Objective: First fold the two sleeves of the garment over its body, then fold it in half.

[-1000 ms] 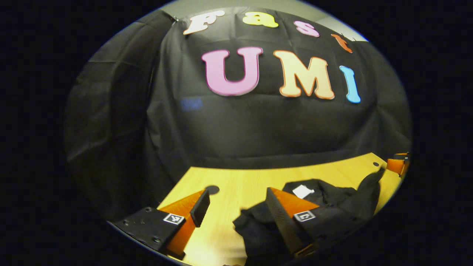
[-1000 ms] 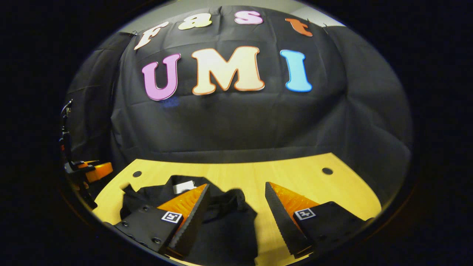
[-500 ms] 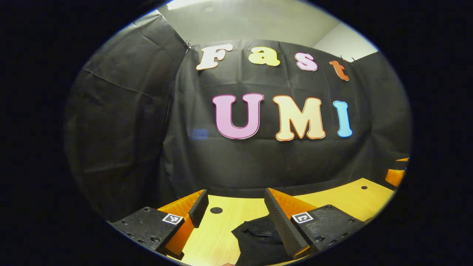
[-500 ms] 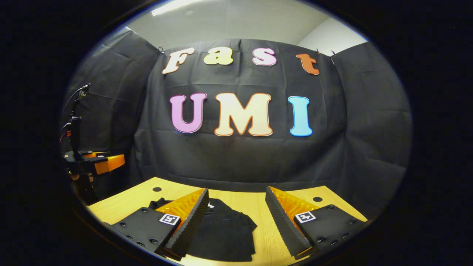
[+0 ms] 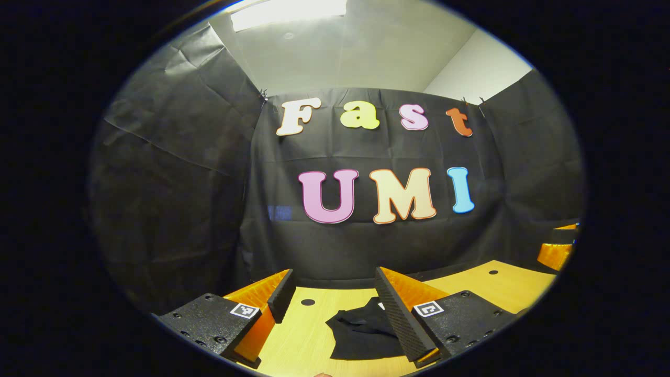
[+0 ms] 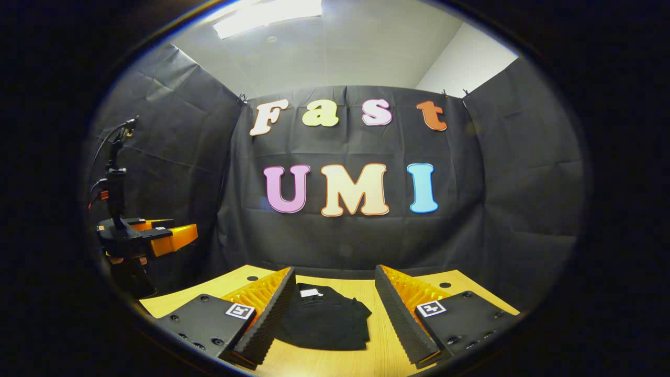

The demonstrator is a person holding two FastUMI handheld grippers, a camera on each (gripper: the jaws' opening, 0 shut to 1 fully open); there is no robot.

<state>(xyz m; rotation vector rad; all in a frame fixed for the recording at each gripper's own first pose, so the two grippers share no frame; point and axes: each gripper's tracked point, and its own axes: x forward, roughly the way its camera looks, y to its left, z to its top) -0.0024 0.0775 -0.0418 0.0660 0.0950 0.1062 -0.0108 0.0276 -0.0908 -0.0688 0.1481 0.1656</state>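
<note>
Both grippers, left (image 5: 335, 298) and right (image 6: 335, 298), are hovering open and empty above the garment (image 6: 324, 320), which is lying bundled on the surface (image 6: 387, 356). Folding looks finished; next is probably pulling away.

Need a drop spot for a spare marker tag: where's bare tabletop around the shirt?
Bare yellow wooden tabletop lies right of the folded black garment, toward the round hole. More runs left of the garment toward another hole. The centre is taken by the garment. Both tongs hang open above the table.
</note>
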